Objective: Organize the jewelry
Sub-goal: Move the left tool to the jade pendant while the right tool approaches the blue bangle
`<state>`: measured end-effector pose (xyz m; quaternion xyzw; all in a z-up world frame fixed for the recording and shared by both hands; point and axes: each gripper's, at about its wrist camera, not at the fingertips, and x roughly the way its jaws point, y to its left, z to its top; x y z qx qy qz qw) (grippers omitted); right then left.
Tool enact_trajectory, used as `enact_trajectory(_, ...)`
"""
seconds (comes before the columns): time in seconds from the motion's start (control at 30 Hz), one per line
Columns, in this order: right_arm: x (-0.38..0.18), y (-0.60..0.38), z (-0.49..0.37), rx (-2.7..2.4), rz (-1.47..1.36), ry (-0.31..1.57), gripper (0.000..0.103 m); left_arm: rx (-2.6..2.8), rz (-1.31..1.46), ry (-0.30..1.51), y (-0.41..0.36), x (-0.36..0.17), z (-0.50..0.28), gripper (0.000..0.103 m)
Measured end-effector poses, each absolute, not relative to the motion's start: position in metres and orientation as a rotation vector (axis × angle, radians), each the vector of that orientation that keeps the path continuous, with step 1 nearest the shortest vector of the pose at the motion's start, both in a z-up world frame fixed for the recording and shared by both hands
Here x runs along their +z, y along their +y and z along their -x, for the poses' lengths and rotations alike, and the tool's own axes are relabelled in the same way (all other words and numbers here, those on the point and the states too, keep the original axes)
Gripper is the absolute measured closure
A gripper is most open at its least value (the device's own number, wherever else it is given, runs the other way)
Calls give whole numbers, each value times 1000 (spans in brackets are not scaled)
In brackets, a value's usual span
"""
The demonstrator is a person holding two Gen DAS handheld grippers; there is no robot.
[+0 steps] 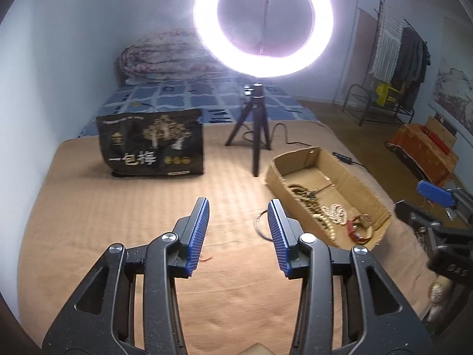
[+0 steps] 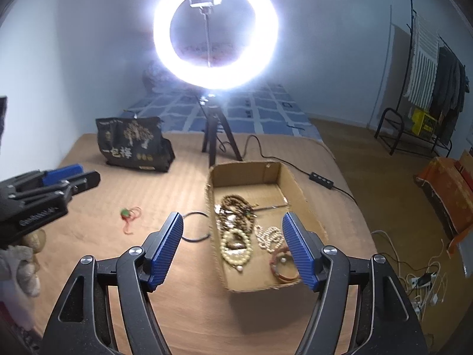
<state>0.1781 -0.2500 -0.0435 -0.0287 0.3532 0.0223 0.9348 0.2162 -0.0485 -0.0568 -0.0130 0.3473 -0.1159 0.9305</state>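
Over the tan blanket (image 1: 88, 222), in the left wrist view, the left gripper (image 1: 239, 207) is hovering with its jaws parted and nothing between them. Just to the left of the cardboard box (image 1: 381, 207) a thin dark bangle (image 1: 260, 224) is lying on the blanket, partly hidden behind the right-hand finger, and a scrap of red cord (image 1: 207, 258) is peeking out further from the box. Inside the box, brown beads (image 1: 301, 190), pale beads (image 1: 337, 213) and a red bracelet (image 1: 359, 230) are already sitting. The right gripper (image 1: 437, 193) is showing blurred beyond the box, its jaws unreadable from here. Behind the box a ring light (image 1: 263, 23) on a tripod is glaring, and a black bag (image 1: 150, 145) is standing well to the box's left. From the right wrist view, the right gripper (image 2: 233, 222) is hanging wide and empty above the box's (image 2: 212, 236) near left wall, with the bangle (image 2: 195, 226) touching or nearly touching that wall outside. A red cord charm (image 2: 130, 216) is lying further left, near the left gripper (image 2: 63, 174). Likely the loose pieces are going in next; the bangle is lying flat, so one finger probably needs to be slipping under its rim, and the box wall is crowding that approach. The light's cable (image 2: 266, 153) is trailing behind the box, out of the way.
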Motion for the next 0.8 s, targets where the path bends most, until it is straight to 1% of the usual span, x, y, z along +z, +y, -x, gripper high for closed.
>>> enact_trajectory(0.17, -40, -233, -176, 75, 57, 704, 32, -208, 27, 725, -29, -65, -219, 61)
enact_trajectory(0.43, -47, -214, -184, 123, 69, 725, 32, -184, 39, 764, -6, -82, -229, 61)
enact_trajectory(0.67, -70, -202, -199, 199, 85, 770, 32, -164, 80, 809, 17, -101, -245, 61)
enact_trajectory(0.8, -88, -196, -210, 242, 68, 833, 32, -142, 110, 830, 33, -112, -254, 61)
